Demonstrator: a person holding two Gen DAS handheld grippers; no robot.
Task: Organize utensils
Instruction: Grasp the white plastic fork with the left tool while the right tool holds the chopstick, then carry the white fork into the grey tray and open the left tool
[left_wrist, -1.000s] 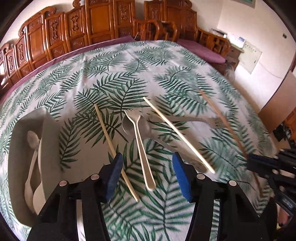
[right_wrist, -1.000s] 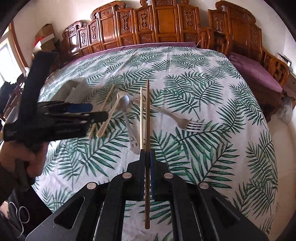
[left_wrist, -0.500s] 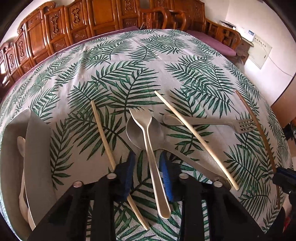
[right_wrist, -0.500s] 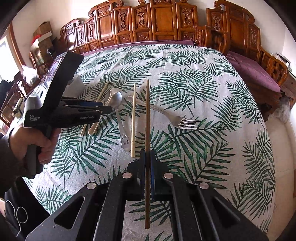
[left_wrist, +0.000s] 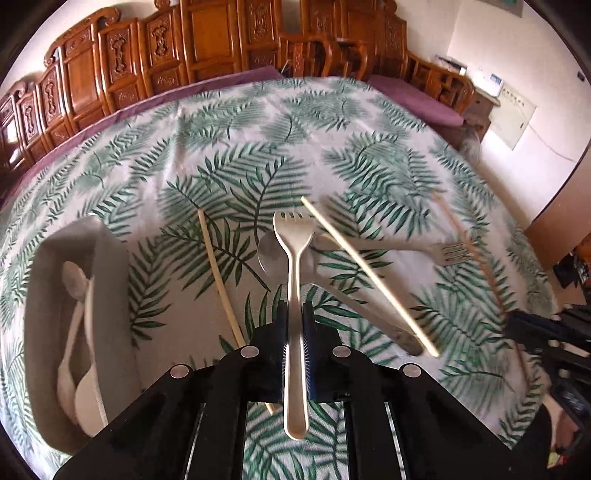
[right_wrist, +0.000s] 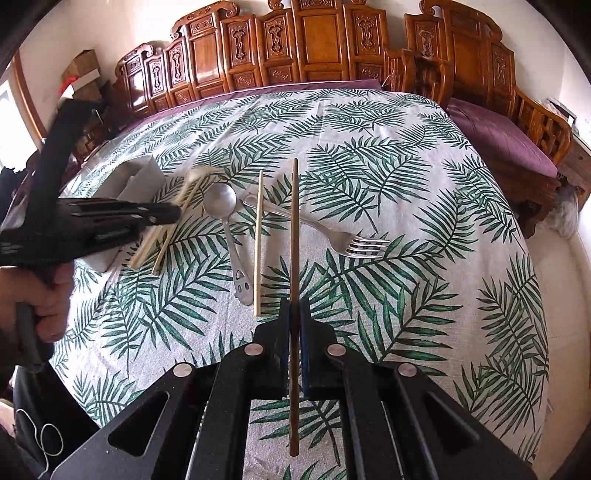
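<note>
Left gripper clamps a cream spork by its handle, above the table, beside the tray. Right gripper pinches a dark chopstick. Metal spoon, fork and pale chopstick lie between.

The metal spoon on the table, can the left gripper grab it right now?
Probably not yet: the left gripper is shut on the cream fork. The metal spoon lies uncovered just beyond it, so the way looks free once the fork is dropped.
</note>
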